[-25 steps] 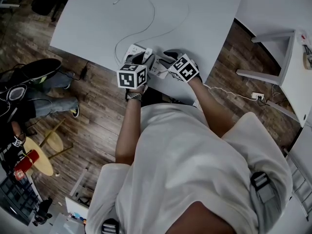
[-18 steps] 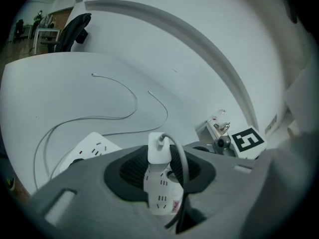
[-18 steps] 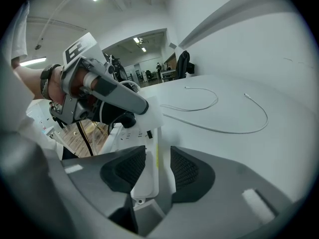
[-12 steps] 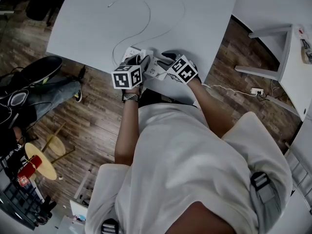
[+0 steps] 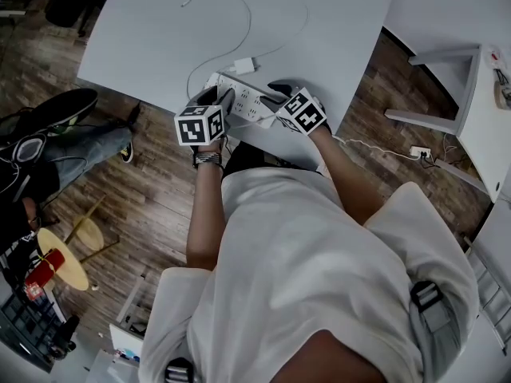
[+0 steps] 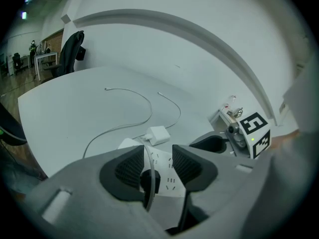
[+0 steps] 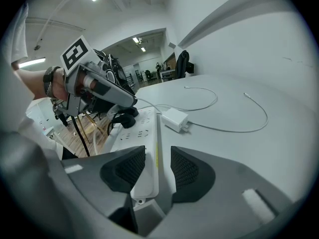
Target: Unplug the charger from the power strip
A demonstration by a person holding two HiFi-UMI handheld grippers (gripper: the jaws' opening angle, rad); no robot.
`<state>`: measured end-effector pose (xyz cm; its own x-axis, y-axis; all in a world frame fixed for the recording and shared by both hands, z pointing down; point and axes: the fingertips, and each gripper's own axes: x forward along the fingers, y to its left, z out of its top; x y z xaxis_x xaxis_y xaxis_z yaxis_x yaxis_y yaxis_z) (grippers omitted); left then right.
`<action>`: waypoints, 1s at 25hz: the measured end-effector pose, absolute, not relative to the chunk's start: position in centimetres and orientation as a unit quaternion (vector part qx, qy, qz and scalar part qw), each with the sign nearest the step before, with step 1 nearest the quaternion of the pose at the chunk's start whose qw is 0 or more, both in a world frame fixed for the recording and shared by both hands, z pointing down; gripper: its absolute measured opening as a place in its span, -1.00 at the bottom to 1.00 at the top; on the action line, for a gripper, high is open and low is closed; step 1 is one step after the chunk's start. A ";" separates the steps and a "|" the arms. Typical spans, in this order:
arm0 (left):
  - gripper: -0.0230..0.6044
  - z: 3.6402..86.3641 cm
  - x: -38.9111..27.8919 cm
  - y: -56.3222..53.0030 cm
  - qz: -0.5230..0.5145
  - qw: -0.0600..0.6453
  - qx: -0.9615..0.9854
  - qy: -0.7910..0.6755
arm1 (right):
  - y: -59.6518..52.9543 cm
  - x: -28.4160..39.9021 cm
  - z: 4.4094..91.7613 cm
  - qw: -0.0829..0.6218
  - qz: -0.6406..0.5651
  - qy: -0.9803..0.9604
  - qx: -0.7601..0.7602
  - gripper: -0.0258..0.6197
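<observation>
Left gripper hangs over the desk's near edge, jaws just opened wide and gripping nothing, the power strip below them; the charger lies unplugged just beyond the strip, its cable curling toward the far edge; right gripper straddles the strip's right end, jaws apart; whether they pinch it, I cannot tell.

The power strip lies on the table, along its near edge. The charger lies just behind it (apart from it, not plugged in), and its cable runs off toward the far edge. The left gripper is over the strip's left end and the right gripper is at its right end.
</observation>
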<state>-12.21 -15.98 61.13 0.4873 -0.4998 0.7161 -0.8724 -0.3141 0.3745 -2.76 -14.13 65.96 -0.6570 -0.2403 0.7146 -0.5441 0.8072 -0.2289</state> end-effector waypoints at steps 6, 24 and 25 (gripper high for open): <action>-0.36 59.1 -13.8 -16.8 0.242 0.322 0.776 -0.486 | -14.7 -2.3 65.6 0.332 0.244 -0.879 0.240 -0.39; -0.87 44.7 -12.7 -19.5 0.170 0.153 0.833 -0.503 | -21.9 0.5 44.0 0.130 0.088 -0.907 0.390 -0.91; -0.90 43.6 -12.6 -19.5 0.164 0.143 0.834 -0.506 | -22.0 0.7 42.8 0.123 0.076 -0.908 0.393 -0.91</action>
